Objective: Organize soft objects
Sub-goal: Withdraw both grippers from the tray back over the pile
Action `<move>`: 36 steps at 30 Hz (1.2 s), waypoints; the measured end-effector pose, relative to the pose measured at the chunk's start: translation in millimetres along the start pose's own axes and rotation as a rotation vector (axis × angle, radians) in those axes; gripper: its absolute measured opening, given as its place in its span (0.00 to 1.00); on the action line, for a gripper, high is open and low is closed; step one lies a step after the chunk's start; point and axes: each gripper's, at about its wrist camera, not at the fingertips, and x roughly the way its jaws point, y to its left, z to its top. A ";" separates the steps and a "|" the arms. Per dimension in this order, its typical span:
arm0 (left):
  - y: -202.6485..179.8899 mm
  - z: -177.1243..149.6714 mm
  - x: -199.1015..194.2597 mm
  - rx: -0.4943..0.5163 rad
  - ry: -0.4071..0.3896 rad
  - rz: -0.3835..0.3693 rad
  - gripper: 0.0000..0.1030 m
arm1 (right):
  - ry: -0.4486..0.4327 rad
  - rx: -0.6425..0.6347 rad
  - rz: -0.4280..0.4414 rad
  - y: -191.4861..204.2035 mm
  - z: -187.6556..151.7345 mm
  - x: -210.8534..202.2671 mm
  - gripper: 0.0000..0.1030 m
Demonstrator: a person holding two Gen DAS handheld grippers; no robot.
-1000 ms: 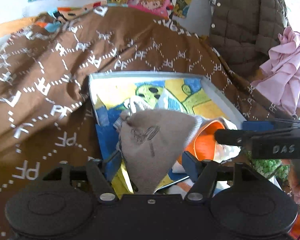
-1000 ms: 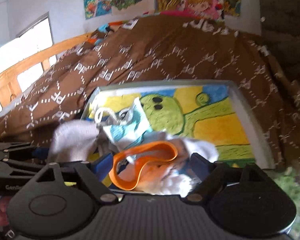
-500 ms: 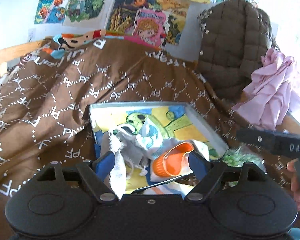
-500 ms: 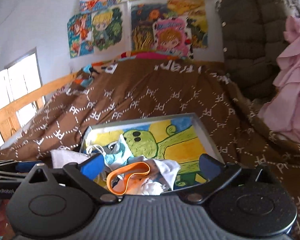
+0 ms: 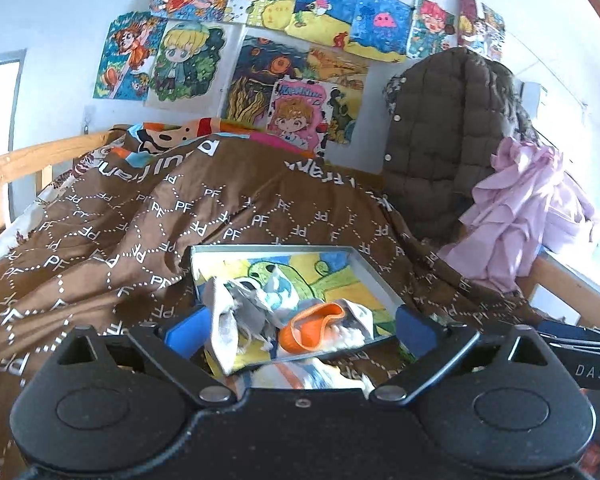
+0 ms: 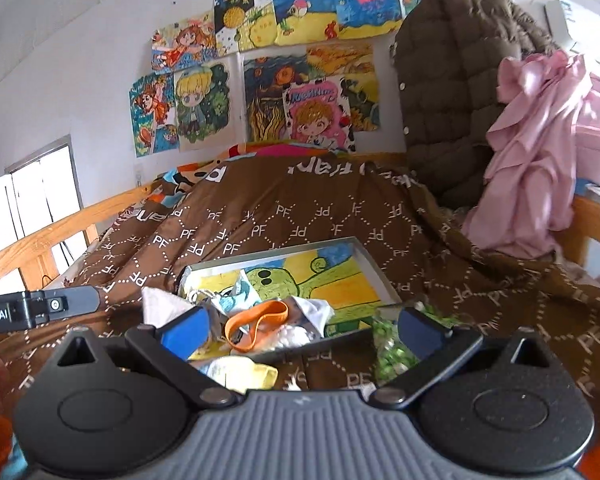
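A grey tray [image 5: 376, 276] lined with a green-and-yellow drawing lies on the brown bedspread [image 5: 100, 240]. At its near end sits a heap of soft things: a grey sock [image 5: 224, 332] draped over the front rim, an orange-cuffed sock [image 5: 312, 324] and a white-and-blue cloth [image 5: 278, 294]. My left gripper [image 5: 300, 332] hangs back from the tray with its jaws opening and nothing pressed between them. My right gripper [image 6: 302, 330] is open and empty, also short of the tray [image 6: 376, 276]. In the right wrist view the orange cuff [image 6: 256, 322] lies on the heap.
A green-speckled bag [image 6: 388, 348] and a yellow-white cloth [image 6: 240, 374] lie on the bedspread in front of the tray. A brown quilted jacket [image 5: 444, 140] and a pink garment [image 5: 528, 216] hang at the right. A wooden bed rail [image 6: 60, 228] runs along the left.
Both grippers drew back and up from the tray. The left gripper let go of the grey sock, which now lies over the tray's front rim, and its jaws widened.
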 end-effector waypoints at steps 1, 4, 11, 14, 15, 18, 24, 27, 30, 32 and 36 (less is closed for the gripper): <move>-5.8 -4.3 -6.1 0.014 0.004 0.011 0.99 | -0.006 -0.006 -0.005 0.3 -3.6 -9.0 1.00; -22.0 -16.5 -20.3 0.067 0.012 0.059 0.99 | -0.008 -0.031 -0.015 1.8 -13.4 -26.4 1.00; -38.8 -29.9 -38.8 0.133 0.002 0.081 0.99 | 0.036 -0.073 -0.065 7.1 -33.5 -49.8 1.00; -43.0 -34.2 -34.3 0.169 0.031 0.080 0.99 | 0.087 -0.074 -0.088 7.5 -40.2 -48.4 1.00; -45.4 -36.2 -32.1 0.191 0.048 0.083 0.99 | 0.118 -0.078 -0.113 8.5 -42.0 -43.6 1.00; -51.1 -42.1 -24.4 0.246 0.090 0.106 0.99 | 0.213 -0.076 -0.175 5.4 -48.3 -27.4 1.00; -47.2 -49.2 -8.1 0.269 0.206 0.184 0.99 | 0.304 -0.010 -0.187 -4.5 -56.1 -18.0 1.00; -41.4 -52.7 4.2 0.266 0.308 0.247 0.99 | 0.340 -0.014 -0.176 -5.8 -58.9 -13.8 1.00; -33.1 -55.9 18.7 0.252 0.425 0.284 0.99 | 0.379 -0.033 -0.154 -2.2 -62.7 -7.6 1.00; -26.4 -57.8 26.7 0.236 0.487 0.275 0.99 | 0.402 -0.049 -0.136 1.8 -64.6 -3.9 1.00; -18.1 -56.4 38.7 0.219 0.562 0.215 0.99 | 0.453 -0.072 -0.093 7.1 -68.2 4.8 1.00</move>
